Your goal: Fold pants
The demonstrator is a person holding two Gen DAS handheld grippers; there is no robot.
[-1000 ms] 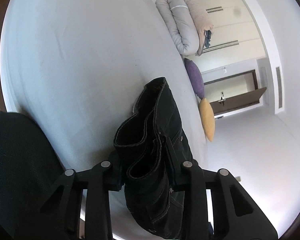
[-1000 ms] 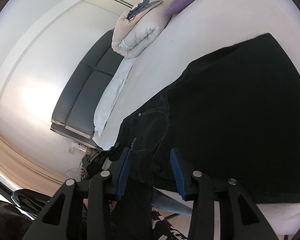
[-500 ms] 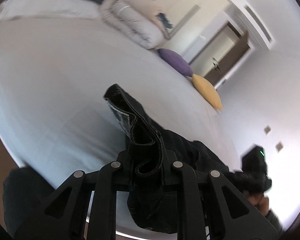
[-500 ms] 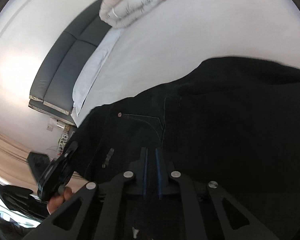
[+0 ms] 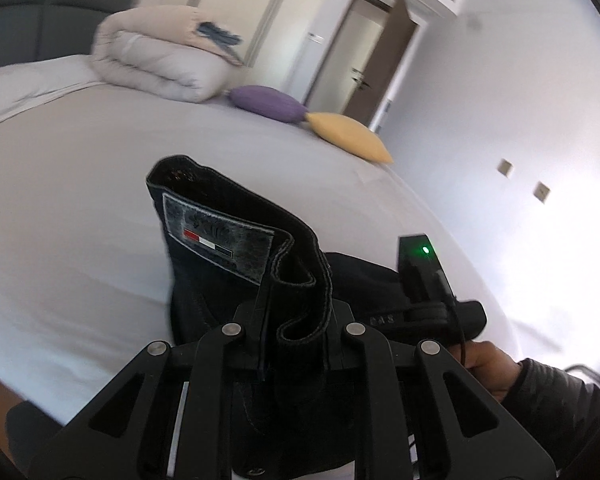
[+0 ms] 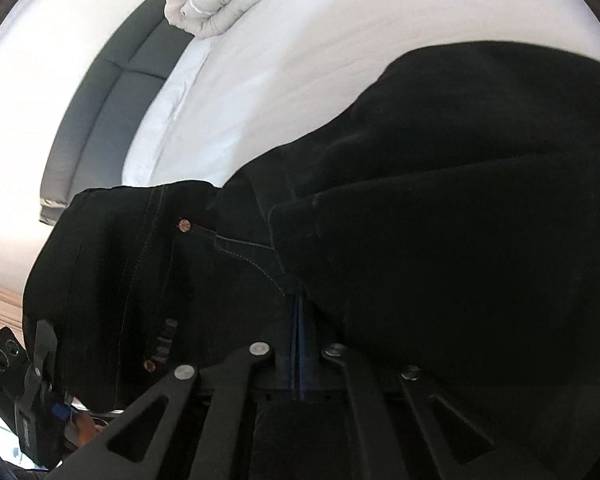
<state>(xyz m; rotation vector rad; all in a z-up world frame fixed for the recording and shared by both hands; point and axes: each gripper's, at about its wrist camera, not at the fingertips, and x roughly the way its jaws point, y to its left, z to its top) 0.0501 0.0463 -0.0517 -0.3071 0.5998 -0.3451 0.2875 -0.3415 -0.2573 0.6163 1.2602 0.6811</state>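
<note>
We hold the black pants (image 5: pixel 236 248) with both tools over the white bed (image 5: pixel 80 184). Our left gripper (image 5: pixel 296 344) is pinched tight on the bunched waistband, and the band with its label stands up above the fingers. Our right gripper (image 6: pixel 300 344) is squeezed together on dark cloth near a pocket. The pants (image 6: pixel 440 208) stretch long across the bed, waist end by us and the rest running off to the right. A rolled blanket (image 5: pixel 156 56), a purple pillow (image 5: pixel 268 102) and a yellow pillow (image 5: pixel 348 136) sit far back.
</note>
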